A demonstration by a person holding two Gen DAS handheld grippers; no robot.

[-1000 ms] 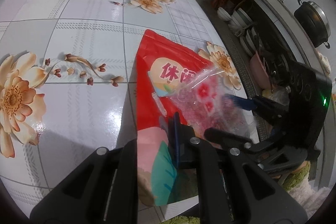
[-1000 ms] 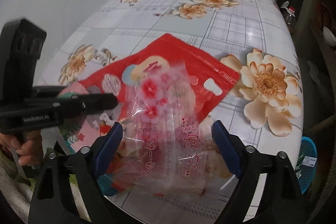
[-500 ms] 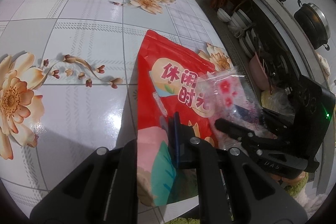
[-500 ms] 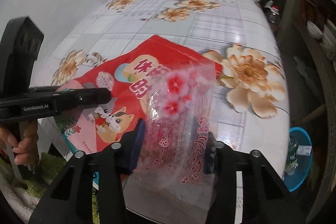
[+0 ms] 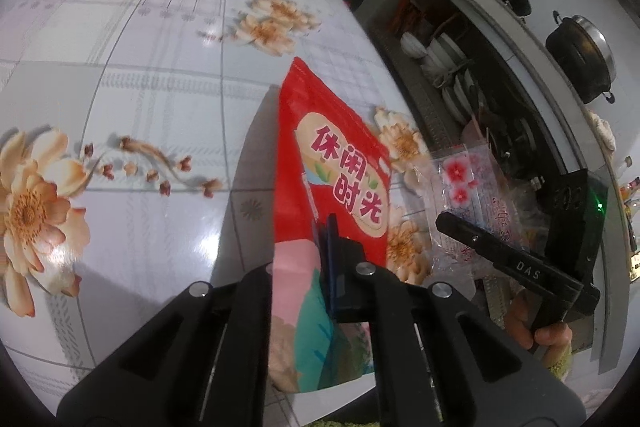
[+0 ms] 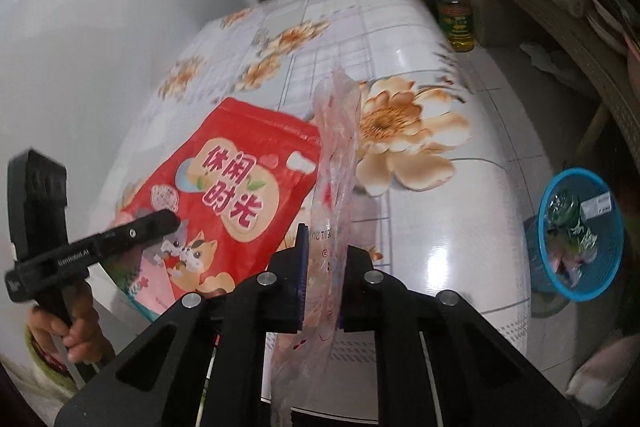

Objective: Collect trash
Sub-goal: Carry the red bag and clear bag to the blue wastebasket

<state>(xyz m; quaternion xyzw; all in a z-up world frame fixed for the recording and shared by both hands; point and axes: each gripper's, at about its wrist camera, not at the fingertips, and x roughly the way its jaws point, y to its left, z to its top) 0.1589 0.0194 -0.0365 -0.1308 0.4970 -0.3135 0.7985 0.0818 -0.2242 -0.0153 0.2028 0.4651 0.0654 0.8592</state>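
While the left hand-held gripper (image 5: 326,227) stays clamped on the lower part of a red snack pouch (image 5: 332,163), the right hand-held gripper (image 6: 322,259) has just been closing and now pinches a clear plastic wrapper (image 6: 336,147) printed with pink flowers between its blue pads. Lifted by its near end, the pouch shows cartoon cats and large pink characters on its face, and its far top edge lies on or just over the flowered worktop (image 6: 440,227). Held edge-on to the right wrist camera, the wrapper rises as a thin crumpled strip just right of the pouch, above the worktop's near edge. From the left wrist camera the same wrapper (image 5: 472,195) appears right of the pouch and apart from it, with the right hand-held gripper (image 5: 452,223) closed on it. Beyond the worktop's right edge, a blue mesh basket (image 6: 580,187) stands on the floor with several crumpled wrappers inside. A bottle of cooking oil (image 6: 456,15) stands on the floor past the worktop's far corner. Bowls and plates (image 5: 436,51) fill a shelf right of the worktop.
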